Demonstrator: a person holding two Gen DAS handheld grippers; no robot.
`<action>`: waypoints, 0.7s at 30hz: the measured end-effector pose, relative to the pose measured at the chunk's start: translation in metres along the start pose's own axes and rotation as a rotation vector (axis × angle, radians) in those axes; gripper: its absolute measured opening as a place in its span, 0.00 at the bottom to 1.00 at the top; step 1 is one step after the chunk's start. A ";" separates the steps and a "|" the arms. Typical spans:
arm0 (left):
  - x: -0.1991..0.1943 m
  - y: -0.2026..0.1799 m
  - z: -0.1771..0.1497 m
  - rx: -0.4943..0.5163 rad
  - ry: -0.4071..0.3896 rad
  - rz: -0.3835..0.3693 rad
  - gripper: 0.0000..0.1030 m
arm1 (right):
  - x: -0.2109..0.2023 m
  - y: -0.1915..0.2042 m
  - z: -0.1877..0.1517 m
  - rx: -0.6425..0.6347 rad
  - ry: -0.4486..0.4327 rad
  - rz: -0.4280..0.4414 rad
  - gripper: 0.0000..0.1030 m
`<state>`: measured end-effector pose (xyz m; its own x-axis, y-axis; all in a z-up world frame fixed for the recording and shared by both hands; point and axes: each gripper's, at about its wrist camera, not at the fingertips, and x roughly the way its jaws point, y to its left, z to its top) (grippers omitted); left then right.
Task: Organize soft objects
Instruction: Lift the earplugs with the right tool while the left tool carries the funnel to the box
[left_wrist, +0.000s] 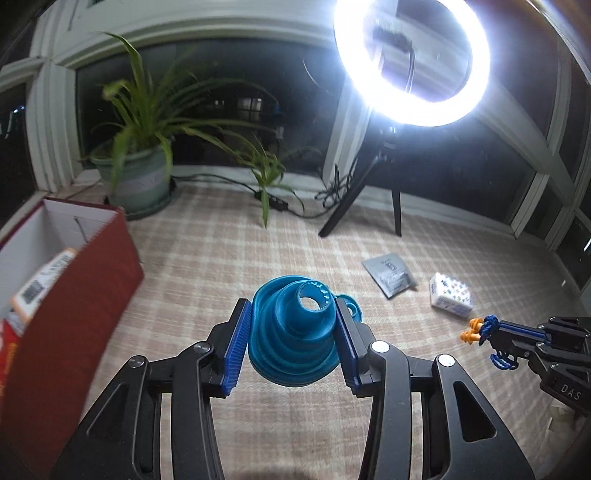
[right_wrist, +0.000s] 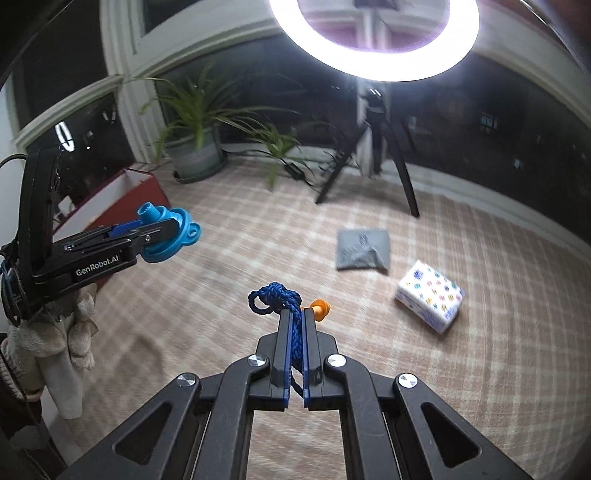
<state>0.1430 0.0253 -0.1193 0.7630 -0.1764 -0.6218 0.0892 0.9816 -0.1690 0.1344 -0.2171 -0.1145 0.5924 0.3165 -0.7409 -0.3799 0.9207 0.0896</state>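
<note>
My left gripper (left_wrist: 293, 314) is shut on a blue collapsible silicone funnel (left_wrist: 295, 332), held above the checked carpet with its spout facing forward. The right wrist view shows this gripper (right_wrist: 155, 225) at the left with the funnel (right_wrist: 173, 236) in it. My right gripper (right_wrist: 297, 314) is shut on a blue braided cord (right_wrist: 275, 297) that ties orange earplugs (right_wrist: 320, 308). In the left wrist view it (left_wrist: 491, 338) sits at the right with the earplugs (left_wrist: 471, 330) dangling from its tips. A grey pouch (right_wrist: 364, 249) and a white patterned tissue pack (right_wrist: 430, 299) lie on the carpet.
A red open box (left_wrist: 70, 295) holding packets stands at the left. A potted plant (left_wrist: 136, 177), a ring light (left_wrist: 412, 61) on a tripod, and cables stand along the window wall. A pale cloth (right_wrist: 55, 354) hangs at the left edge of the right wrist view.
</note>
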 end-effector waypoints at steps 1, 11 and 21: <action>-0.007 0.003 0.001 -0.005 -0.009 0.001 0.41 | -0.004 0.005 0.002 -0.008 -0.006 0.004 0.04; -0.067 0.036 0.001 -0.044 -0.074 0.032 0.41 | -0.036 0.063 0.025 -0.116 -0.069 0.054 0.04; -0.115 0.090 -0.006 -0.086 -0.114 0.097 0.41 | -0.047 0.135 0.046 -0.223 -0.109 0.110 0.04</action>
<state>0.0594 0.1330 -0.0674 0.8336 -0.0672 -0.5482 -0.0397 0.9827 -0.1808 0.0877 -0.0971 -0.0372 0.6074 0.4460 -0.6574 -0.5863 0.8100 0.0079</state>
